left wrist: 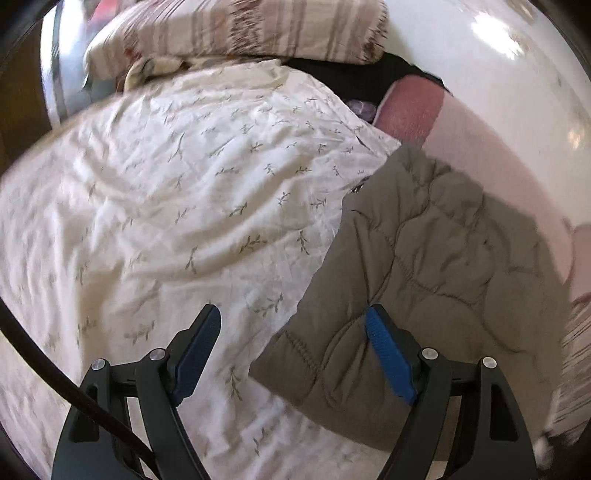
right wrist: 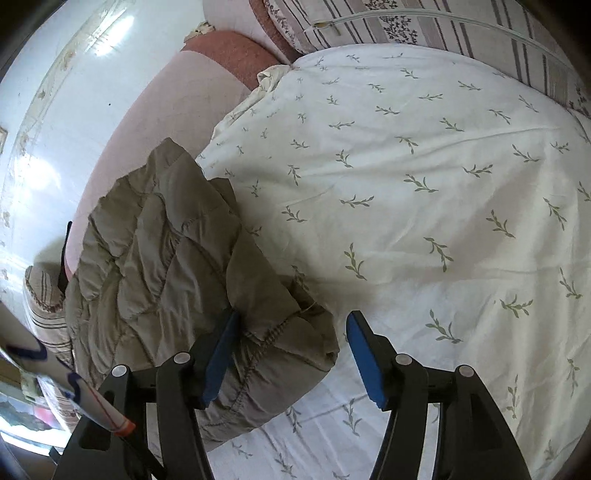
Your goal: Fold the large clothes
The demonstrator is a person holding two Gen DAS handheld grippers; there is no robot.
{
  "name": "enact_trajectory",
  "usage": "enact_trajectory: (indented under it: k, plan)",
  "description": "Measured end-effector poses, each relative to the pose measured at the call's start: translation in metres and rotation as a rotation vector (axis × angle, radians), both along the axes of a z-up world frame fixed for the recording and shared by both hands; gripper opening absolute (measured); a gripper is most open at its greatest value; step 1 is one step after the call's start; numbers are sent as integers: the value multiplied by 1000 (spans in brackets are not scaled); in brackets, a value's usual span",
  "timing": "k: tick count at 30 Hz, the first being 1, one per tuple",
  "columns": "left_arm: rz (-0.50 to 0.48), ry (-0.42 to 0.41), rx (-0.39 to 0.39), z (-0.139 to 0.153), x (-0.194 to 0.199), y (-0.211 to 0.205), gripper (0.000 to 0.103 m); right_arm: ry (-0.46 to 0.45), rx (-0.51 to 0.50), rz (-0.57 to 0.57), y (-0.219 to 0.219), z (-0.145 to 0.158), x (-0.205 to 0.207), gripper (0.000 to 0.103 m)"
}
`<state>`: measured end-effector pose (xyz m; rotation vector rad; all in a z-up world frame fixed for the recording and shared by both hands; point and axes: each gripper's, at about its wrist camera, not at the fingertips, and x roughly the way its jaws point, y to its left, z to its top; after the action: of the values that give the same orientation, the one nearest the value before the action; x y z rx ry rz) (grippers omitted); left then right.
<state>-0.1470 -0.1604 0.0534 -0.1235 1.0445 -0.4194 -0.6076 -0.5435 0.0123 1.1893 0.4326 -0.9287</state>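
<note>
A khaki quilted jacket lies folded in a bundle on a white bed cover printed with green sprigs, near the bed's edge. My left gripper hangs open just above it; its right pad is over the jacket's near corner and its left pad is over the cover. My right gripper is also open. The jacket's stitched corner lies between its jaws, close against the left pad, while the right pad stands clear over the cover.
A striped pillow lies at the head of the bed beside a red-brown cushion. A pink sheet shows along the bed's edge, with glossy white floor beyond. A black cable crosses the left.
</note>
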Motion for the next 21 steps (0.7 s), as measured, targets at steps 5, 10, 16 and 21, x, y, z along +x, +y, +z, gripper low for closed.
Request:
enact_trajectory:
  k: [5,10,16,21]
  plan:
    - [34,167,-126,-18,5,23,80,-70,42,-5,8,-7,-6,66]
    - [25,259,-195,-40,10,21,80,-78,36,-7,13,-12,-1,69]
    - [29,316,-310,-53,10,16,81,-110,45,-29,14,-14,-1,71]
    - [18,272,-322,-56,13,3,84,-150,59,-49,10,-27,6,73]
